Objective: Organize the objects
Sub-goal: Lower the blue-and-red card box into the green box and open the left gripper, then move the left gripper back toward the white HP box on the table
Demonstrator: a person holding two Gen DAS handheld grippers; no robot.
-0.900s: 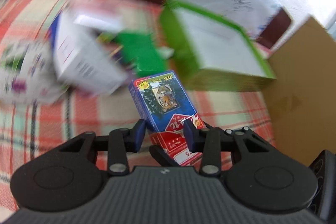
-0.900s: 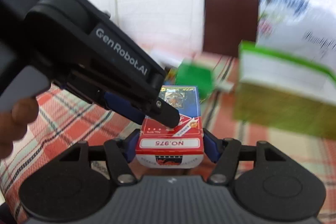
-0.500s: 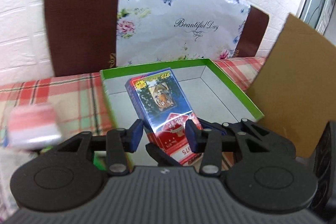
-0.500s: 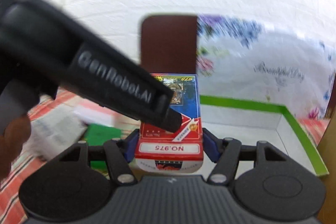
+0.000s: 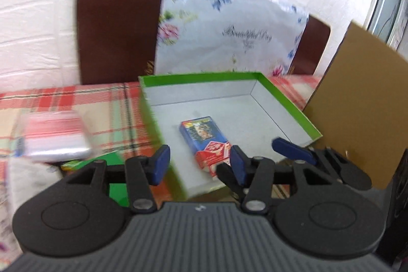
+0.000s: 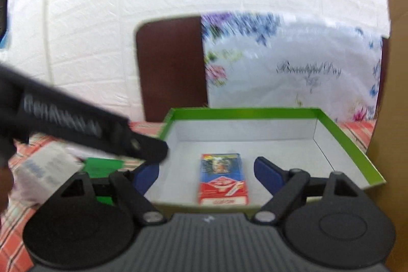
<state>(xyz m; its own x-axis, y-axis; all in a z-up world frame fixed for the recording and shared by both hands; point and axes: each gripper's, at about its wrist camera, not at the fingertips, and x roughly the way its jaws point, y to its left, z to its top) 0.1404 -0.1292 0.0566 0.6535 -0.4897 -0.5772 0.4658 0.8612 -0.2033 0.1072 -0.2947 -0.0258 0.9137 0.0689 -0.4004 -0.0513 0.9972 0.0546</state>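
A blue and red card pack (image 5: 205, 142) lies flat on the grey floor of the green-rimmed box (image 5: 199, 75), near its front edge; it also shows in the right wrist view (image 6: 221, 179). My left gripper (image 5: 199, 164) is open and empty, just above and in front of the pack. My right gripper (image 6: 207, 173) is open and empty, its blue pads either side of the pack but apart from it. The green-rimmed box (image 6: 242, 111) fills the middle of the right wrist view. The left gripper's black body (image 6: 76, 124) crosses the right wrist view at left.
A plaid tablecloth (image 5: 76, 103) covers the table. A red and white packet (image 5: 53, 137) and a green box (image 5: 112, 165) lie left of the green-rimmed box. A cardboard panel (image 5: 357, 103) stands at right. A floral sheet (image 5: 229, 29) leans on a brown chair back (image 5: 117, 27).
Both grippers held the card pack above the box; both have opened and let it go. The pack now lies on the box floor and the grippers have drawn back.
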